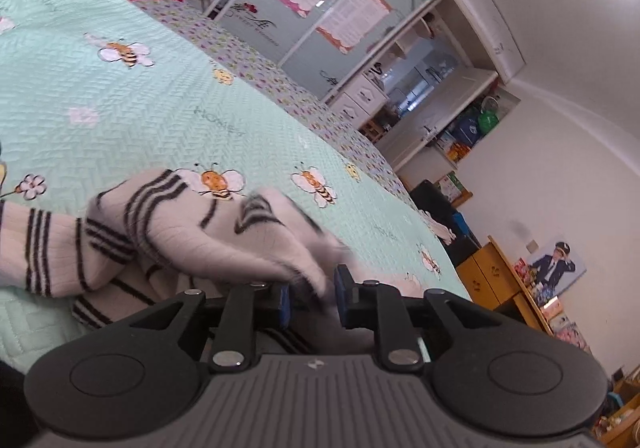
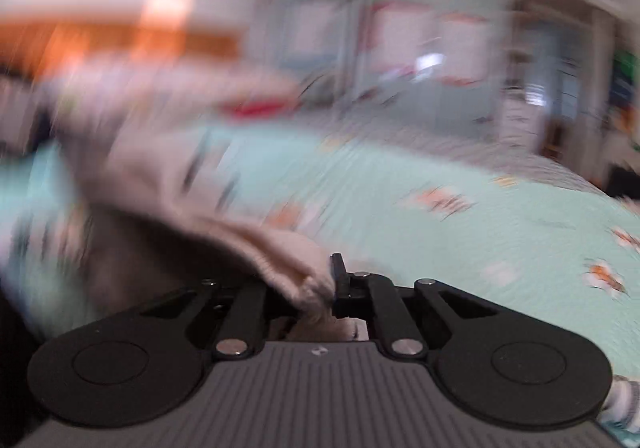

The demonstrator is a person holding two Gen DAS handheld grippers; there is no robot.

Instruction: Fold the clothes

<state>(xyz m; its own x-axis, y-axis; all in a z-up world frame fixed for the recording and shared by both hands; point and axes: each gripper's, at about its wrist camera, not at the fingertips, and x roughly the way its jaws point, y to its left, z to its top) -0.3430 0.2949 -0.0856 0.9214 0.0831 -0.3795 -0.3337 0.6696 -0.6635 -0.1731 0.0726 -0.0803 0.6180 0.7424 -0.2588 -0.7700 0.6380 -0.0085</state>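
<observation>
Folding has barely begun — the striped sweater [image 1: 168, 232] lies bunched on the bed [image 1: 120, 108], cloth between the left hand-held gripper's [image 1: 312, 298] parted jaws, the right hand-held gripper [image 2: 320, 284] clamped on a fold.

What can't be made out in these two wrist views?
- Left wrist view: the striped sweater is cut off at the left edge; the left gripper body hides its near part.
- Right wrist view: motion blur smears the room and the bedspread; cloth covers one finger of the right gripper.
</observation>
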